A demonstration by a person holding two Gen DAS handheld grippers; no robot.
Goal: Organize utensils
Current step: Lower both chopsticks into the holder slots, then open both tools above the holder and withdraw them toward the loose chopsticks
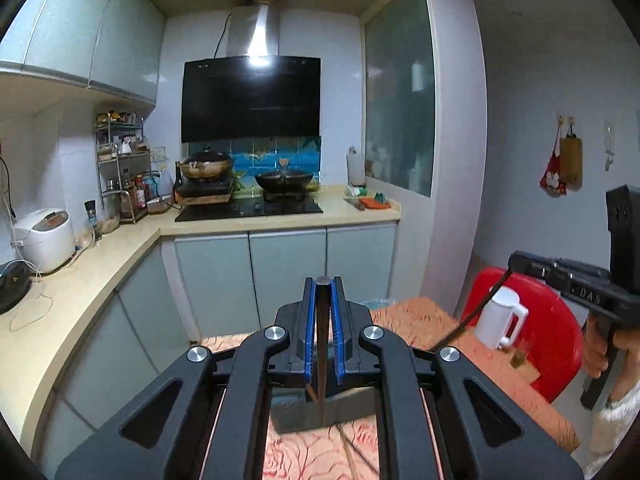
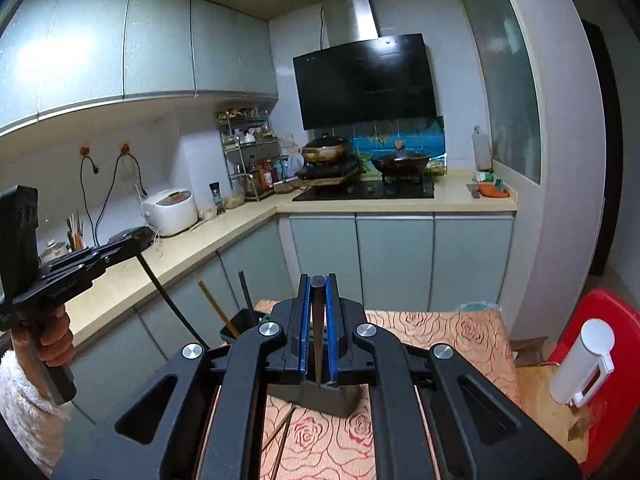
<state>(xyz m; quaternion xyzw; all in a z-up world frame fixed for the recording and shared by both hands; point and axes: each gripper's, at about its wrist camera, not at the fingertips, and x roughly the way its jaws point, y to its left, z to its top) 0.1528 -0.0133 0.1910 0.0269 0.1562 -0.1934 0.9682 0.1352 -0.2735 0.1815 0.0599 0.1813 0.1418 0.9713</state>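
Your left tongs (image 1: 323,284) pinch a dark chopstick (image 1: 321,344); your right tongs (image 2: 319,280) pinch another chopstick (image 2: 318,332), both above the black holder (image 2: 320,398) on the tabletop (image 2: 436,328).

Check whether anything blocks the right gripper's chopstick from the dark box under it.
Nothing visible does. The right gripper is shut on the chopstick, whose lower end hangs straight over the dark box.

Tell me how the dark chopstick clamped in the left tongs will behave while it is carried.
The chopstick looks thin, straight and stiff, so it probably won't flop. It is likely light for its length. Held near its top by the left tongs, its long hanging end may swing or pivot, and its smooth surface could slip.
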